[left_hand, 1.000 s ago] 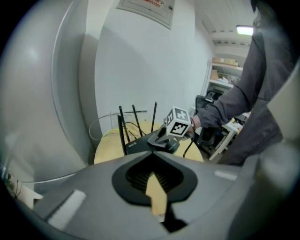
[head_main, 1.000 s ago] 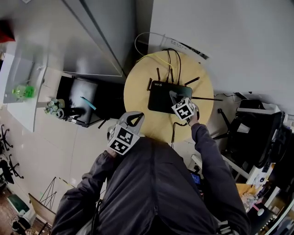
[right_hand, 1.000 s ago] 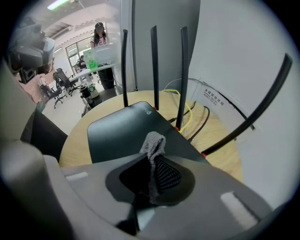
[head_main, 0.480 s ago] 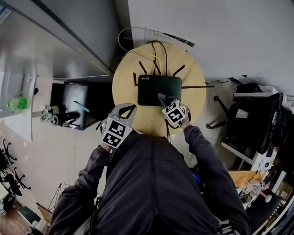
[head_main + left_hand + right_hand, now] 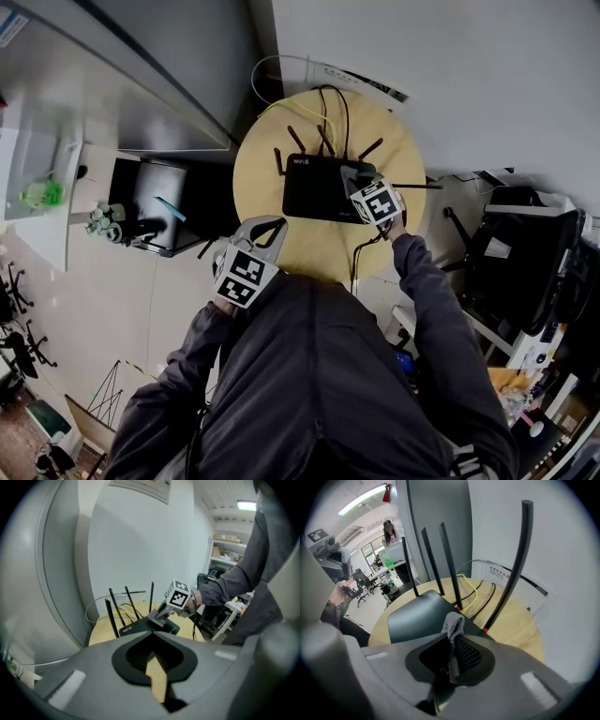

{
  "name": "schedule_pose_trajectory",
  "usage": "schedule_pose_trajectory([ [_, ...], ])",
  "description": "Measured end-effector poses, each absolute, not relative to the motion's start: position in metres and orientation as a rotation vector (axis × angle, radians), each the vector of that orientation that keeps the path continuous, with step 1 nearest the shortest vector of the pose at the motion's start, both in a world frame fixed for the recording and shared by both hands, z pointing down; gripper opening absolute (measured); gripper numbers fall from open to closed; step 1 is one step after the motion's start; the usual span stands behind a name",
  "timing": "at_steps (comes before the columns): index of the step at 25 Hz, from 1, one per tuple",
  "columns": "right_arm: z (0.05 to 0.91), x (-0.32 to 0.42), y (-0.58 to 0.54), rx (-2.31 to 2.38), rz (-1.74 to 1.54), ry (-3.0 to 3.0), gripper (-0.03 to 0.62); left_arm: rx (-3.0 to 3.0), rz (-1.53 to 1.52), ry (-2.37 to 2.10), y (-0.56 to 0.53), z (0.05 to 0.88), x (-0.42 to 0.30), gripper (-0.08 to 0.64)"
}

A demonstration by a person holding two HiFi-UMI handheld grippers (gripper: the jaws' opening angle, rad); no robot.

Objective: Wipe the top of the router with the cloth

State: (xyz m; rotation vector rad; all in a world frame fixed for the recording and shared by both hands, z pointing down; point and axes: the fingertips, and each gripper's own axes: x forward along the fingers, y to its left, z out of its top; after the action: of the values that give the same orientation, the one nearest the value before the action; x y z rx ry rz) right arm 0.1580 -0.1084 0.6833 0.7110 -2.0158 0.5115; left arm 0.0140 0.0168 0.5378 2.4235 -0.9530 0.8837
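A black router with several upright antennas lies on the round wooden table. My right gripper rests on the router's right part, shut on a small grey cloth. In the right gripper view the cloth sticks out between the jaws of my right gripper, just above the router's top. My left gripper hovers over the table's near edge, shut and holding nothing. From the left gripper view, my left gripper faces the router and the right gripper.
Yellow and black cables run off the table's far side towards the wall. A black cabinet stands on the floor to the left, an office chair to the right. A person stands far off in the room.
My right gripper has slid with the cloth from the middle of the router's top towards its right far part. The left gripper has stayed near the table's front edge.
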Motion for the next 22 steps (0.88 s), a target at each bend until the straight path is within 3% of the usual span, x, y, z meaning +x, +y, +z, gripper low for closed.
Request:
schedule_pose_trajectory([
  [7, 0.694, 0.17, -0.145, 0.708, 0.445, -1.964, 0.025, 2.358, 0.875, -1.017, 0.027, 0.543, 0.014, 0.0],
  [22, 0.693, 0.156, -0.096, 0.646, 0.368, -1.992, 0.025, 2.406, 0.88, -0.979, 0.024, 0.539, 0.026, 0.0],
])
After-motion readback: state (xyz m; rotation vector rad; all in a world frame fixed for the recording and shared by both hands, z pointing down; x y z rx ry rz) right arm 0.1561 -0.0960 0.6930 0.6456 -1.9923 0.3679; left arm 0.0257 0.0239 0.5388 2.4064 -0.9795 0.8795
